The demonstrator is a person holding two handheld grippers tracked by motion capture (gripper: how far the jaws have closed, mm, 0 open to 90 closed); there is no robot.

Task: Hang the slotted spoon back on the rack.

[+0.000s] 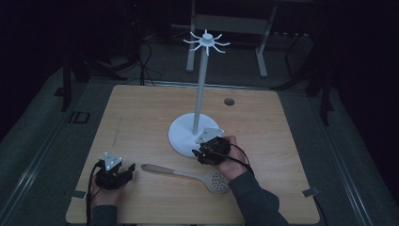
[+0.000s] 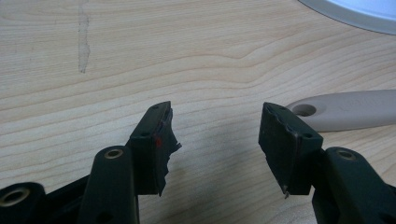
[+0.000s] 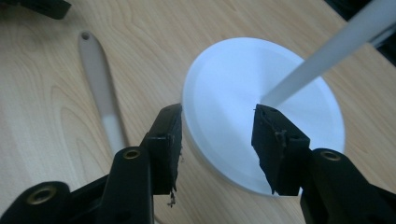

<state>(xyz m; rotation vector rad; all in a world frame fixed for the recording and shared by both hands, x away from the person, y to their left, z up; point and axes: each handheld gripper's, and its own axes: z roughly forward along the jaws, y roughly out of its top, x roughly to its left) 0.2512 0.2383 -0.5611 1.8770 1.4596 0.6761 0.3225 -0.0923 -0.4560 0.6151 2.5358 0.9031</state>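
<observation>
Our right gripper (image 1: 196, 151) hovered over the near rim of the stand's round white base (image 1: 181, 134), its jaws spread wide with nothing between them. In the right gripper view they framed that rim (image 3: 205, 154), and the white pole (image 3: 327, 51) slanted away beyond the right pad. Our left gripper (image 1: 130, 168) sat at the near left of the table (image 1: 141, 108), jaws likewise parted and empty. In the left gripper view the hole (image 2: 304, 110) at the handle's tip lay just beyond its right pad.

The thing to be handled was the slotted spoon (image 1: 188, 174). It lay flat on the wood between the two grippers, its handle end to the left and its perforated bowl (image 1: 217, 181) to the right, close by our right hand.

We judged it light and stiff, probably plastic or silicone over a rigid core — unlikely to break, though its smooth, rounded handle could twist or slide in hard pads. We thought the best hold was across the flat of the handle, a little in from the hole, leaving the hole free for one of the hooks (image 1: 207, 41) at the top of the pole. A grip near the bowl would leave the long handle swinging.
</observation>
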